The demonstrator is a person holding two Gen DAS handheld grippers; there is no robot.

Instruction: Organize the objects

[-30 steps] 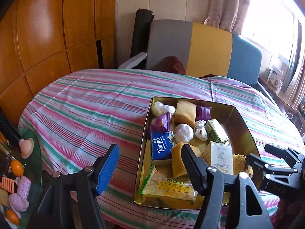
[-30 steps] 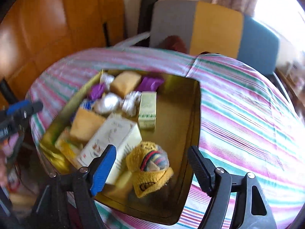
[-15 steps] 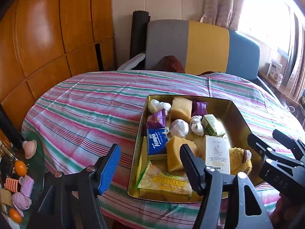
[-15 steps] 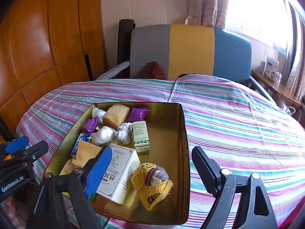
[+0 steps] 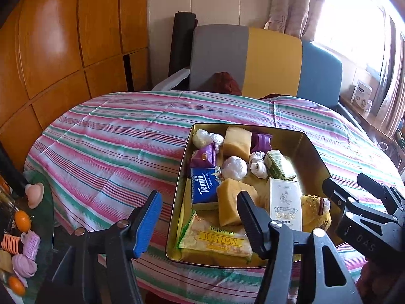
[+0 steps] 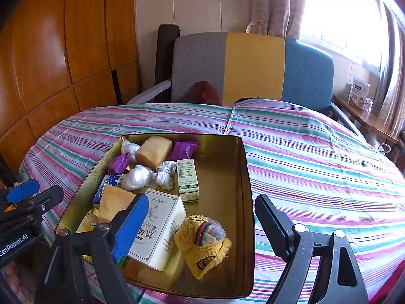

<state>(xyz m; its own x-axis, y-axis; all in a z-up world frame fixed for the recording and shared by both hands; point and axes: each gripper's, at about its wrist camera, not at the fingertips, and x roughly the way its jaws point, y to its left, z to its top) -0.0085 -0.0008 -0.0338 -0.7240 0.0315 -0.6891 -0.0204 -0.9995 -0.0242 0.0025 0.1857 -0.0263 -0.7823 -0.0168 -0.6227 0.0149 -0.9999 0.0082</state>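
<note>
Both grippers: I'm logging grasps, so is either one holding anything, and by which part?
Nothing is held. The left gripper and right gripper both hover with jaws wide apart near the gold tin, touching none of its contents.

Two black clamp-style handheld grippers

The left gripper (image 5: 200,217) and right gripper (image 6: 202,217) each pair a blue-padded finger with a bare black ribbed one, silver screws at the pivots; the left's body reads "GenRobot.AI" in white, the right's shows embossed letters "DAS".
</note>
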